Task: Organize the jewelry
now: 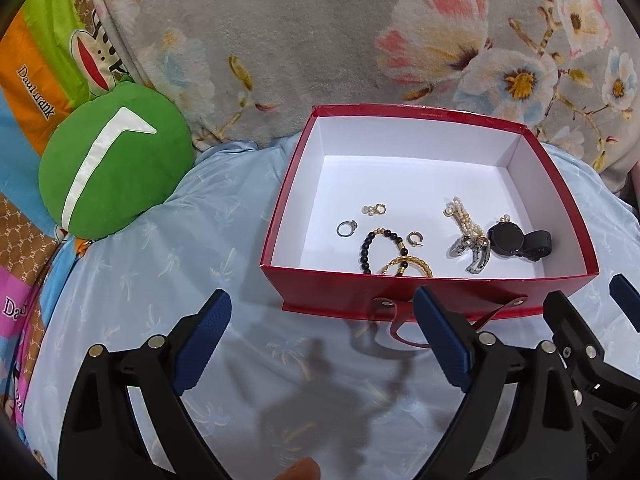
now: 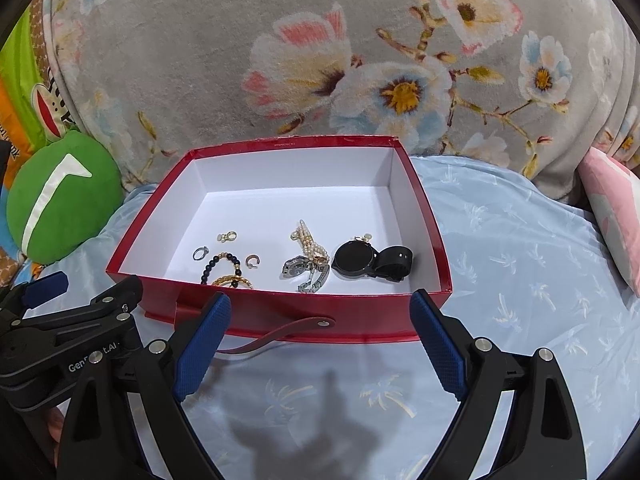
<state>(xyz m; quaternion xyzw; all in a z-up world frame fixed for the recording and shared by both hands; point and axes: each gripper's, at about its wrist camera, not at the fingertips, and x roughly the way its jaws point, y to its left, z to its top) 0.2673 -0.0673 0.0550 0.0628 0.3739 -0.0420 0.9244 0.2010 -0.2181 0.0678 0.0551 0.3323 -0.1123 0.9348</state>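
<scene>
A red box (image 1: pixel 440 294) with a white inside sits on a light blue bedsheet; it also shows in the right wrist view (image 2: pixel 320 312). Inside lie a black watch (image 1: pixel 516 242), a silver watch (image 1: pixel 472 252), a pearl bracelet (image 1: pixel 464 212), a black bead bracelet (image 1: pixel 370 250), a gold bangle (image 1: pixel 408 266), a silver ring (image 1: pixel 346 228) and small gold earrings (image 1: pixel 374 209). My left gripper (image 1: pixel 322 312) is open and empty, in front of the box. My right gripper (image 2: pixel 320 312) is open and empty, just before the box's front wall.
A green round cushion (image 1: pixel 116 160) lies left of the box. A grey floral blanket (image 1: pixel 340 40) rises behind it. A pink pillow (image 2: pixel 612 208) is at the right. A red strap handle (image 2: pixel 280 332) hangs off the box front.
</scene>
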